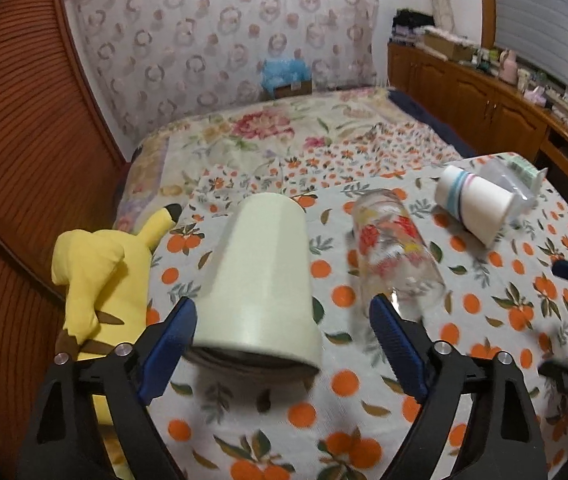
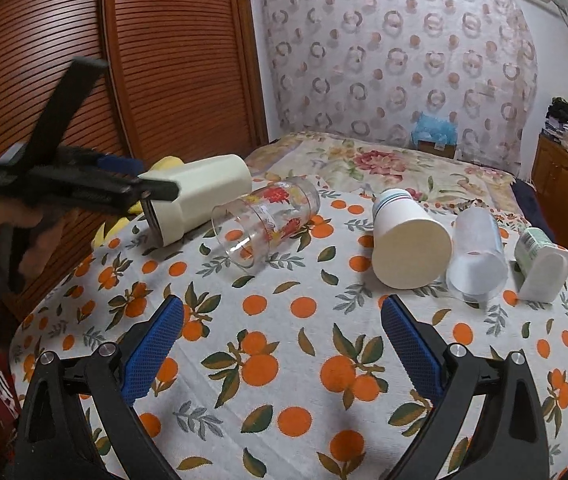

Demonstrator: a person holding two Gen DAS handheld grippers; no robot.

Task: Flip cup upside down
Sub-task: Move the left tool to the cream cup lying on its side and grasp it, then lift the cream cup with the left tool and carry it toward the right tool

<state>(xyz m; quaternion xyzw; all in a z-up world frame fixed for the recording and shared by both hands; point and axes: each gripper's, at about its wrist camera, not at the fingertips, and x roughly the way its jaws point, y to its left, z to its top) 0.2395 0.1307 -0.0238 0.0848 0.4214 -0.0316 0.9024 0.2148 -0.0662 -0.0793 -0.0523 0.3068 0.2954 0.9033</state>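
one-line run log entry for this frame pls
left gripper: open around cream cup, cup tilted off table | right gripper: open, idle | floral glass, paper cup: on sides

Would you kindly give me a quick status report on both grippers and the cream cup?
Left gripper open around the cream cup, which lies on its side. Right gripper open, empty. Floral glass lies close beside the cup.

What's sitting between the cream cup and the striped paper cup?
The flowered glass, lying on its side on the tablecloth between the cream cup and striped paper cup; the right wrist view shows it best.
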